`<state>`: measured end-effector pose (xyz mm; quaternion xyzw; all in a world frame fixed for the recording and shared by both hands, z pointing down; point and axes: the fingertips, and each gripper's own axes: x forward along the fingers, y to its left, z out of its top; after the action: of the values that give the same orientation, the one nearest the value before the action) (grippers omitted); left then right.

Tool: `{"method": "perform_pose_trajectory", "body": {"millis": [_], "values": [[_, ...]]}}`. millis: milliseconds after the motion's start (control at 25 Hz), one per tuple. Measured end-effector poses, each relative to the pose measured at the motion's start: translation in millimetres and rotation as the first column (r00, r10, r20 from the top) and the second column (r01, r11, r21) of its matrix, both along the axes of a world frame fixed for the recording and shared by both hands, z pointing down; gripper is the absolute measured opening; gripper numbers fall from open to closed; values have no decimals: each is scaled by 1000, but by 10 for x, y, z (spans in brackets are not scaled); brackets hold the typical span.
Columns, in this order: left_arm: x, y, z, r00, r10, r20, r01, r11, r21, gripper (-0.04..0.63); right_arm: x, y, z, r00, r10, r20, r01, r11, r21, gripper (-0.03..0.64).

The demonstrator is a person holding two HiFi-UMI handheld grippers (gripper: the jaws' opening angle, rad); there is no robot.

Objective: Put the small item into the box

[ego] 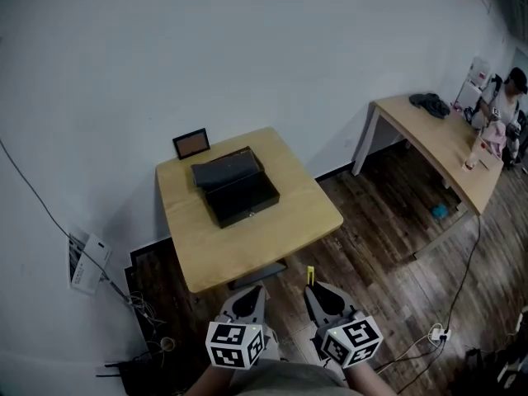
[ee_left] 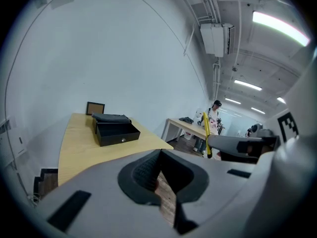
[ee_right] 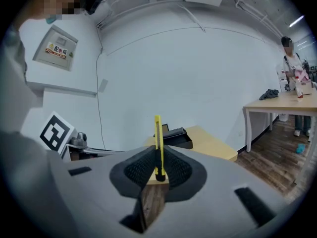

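A black box (ego: 235, 186) stands with its lid tipped back on a small wooden table (ego: 247, 250); it also shows in the left gripper view (ee_left: 115, 130) and, partly hidden, behind the jaws in the right gripper view (ee_right: 176, 137). My right gripper (ego: 313, 289) (ee_right: 157, 170) is shut on a thin yellow utility knife (ego: 310, 275) (ee_right: 158, 138) that sticks up between its pads. The left gripper (ego: 253, 290) (ee_left: 157, 175) is shut with nothing in it. Both grippers hang over the floor, short of the table's near edge.
A small framed picture (ego: 190, 143) leans at the table's back edge. Cables (ego: 142, 308) and a white panel (ego: 87, 261) lie by the wall at left. A long table (ego: 441, 147) with a person (ego: 505, 97) beside it stands far right on the wooden floor.
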<state>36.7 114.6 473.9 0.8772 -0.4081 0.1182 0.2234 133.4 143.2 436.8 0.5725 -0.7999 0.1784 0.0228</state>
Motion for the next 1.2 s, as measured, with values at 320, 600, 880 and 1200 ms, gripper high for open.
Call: {"method": "perform_pose_trajectory", "body": {"millis": [320,600,880,1200], "values": [[-71,-965,-47,1000,-14,-23,13,1000,-18,2,-63,-1009,-134,999,-15,-42,15,1000,8,38],[-175,-1670,-85,999,-21,-28,21,1000,-17,2,-256,-1698,-225,998,-43,-51,42,999,-20,38],[-315,-2135,-27,998,-46,-30,46,999,-30,2,-416,-2220,-190,994,-81,-76,79,996,-27,38],[-587,-2540,82,997,-73,-21,72,996,-45,2,-561,-2756,-4,991,-95,-93,92,995,-34,38]]}}
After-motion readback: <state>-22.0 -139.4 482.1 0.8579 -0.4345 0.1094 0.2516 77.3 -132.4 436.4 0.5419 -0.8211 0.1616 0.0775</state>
